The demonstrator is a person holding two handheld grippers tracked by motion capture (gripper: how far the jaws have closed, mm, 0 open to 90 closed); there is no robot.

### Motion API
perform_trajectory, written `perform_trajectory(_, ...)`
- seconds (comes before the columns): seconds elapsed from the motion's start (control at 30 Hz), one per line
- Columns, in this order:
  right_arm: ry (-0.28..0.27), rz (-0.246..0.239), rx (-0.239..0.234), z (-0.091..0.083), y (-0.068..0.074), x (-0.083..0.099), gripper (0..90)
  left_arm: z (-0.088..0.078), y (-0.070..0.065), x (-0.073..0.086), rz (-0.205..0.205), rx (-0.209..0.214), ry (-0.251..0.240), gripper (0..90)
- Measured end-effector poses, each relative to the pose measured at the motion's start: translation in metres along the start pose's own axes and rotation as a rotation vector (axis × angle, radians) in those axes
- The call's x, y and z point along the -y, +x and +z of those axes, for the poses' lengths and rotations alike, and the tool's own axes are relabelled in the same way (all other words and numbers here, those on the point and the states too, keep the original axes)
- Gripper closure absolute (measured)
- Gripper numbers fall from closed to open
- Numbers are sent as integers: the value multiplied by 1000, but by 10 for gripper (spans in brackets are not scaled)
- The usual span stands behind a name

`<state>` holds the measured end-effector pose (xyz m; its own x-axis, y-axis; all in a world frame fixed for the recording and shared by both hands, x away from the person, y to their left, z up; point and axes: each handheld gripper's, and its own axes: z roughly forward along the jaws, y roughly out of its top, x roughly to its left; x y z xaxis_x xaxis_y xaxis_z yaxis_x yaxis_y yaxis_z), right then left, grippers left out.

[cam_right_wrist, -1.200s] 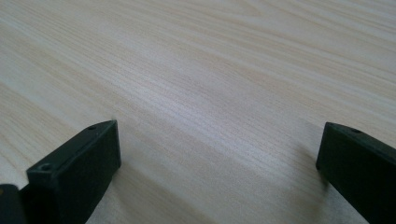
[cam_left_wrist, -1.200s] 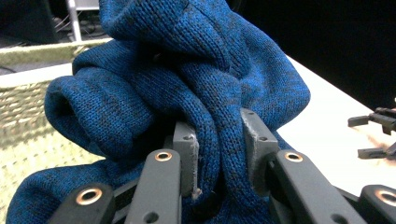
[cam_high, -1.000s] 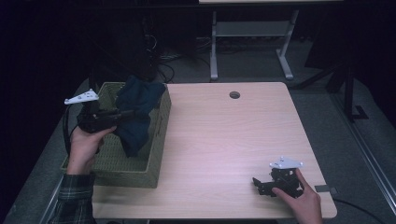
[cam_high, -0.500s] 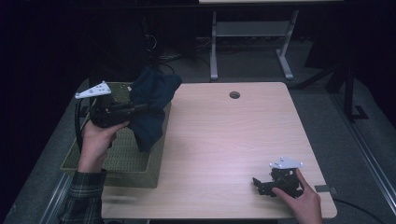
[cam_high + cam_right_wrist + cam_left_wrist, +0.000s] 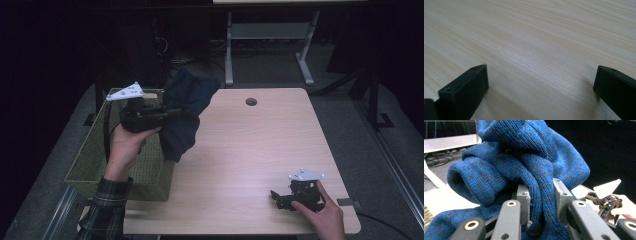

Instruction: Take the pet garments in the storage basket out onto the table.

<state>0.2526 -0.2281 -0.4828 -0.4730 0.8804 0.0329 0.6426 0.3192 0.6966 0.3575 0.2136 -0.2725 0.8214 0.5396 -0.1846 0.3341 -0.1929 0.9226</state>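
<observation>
Two tools are on record. High view: the left tool (image 5: 172, 114), at left of centre in the frame, is raised above the right-hand rim of a green woven basket (image 5: 95, 160) and has its jaws closed on a dark blue knitted garment (image 5: 187, 112). That garment hangs in a bunch from the jaws, over the basket's right edge and the left margin of the light wood worktop (image 5: 250, 150), its lower end just beside the basket wall. A hand with a plaid sleeve (image 5: 107, 207) carries this tool. The right tool (image 5: 280, 197) sits low at the lower right of the frame, on or just above the worktop, held by the other hand (image 5: 325, 215).

Left gripper view: grey jaw pads (image 5: 524, 200) pinch a thick fold of the blue knit at centre frame; the right tool appears small at the right edge.

Right gripper view: both black jaws stand wide apart at the lower corners, nothing between them, bare wood grain beyond.
</observation>
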Motion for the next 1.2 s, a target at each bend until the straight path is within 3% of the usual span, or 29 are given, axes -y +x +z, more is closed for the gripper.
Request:
perform_trajectory(0.43,-1,-1,0,0,0,0,0,52,-18,0,17,43,45,710)
perform_trajectory(0.6,-1,-2,0,0,0,0,0,74,-24,4,35,48,84,710)
perform_trajectory(0.77,-1,-2,0,0,0,0,0,99,-30,10,30,66,119,709)
perform_trajectory(1.13,0,-3,-1,0,0,0,0,145,-34,32,45,47,208,709)
perform_trajectory(1.2,-1,-4,-1,0,0,0,0,160,-35,38,46,56,237,709)
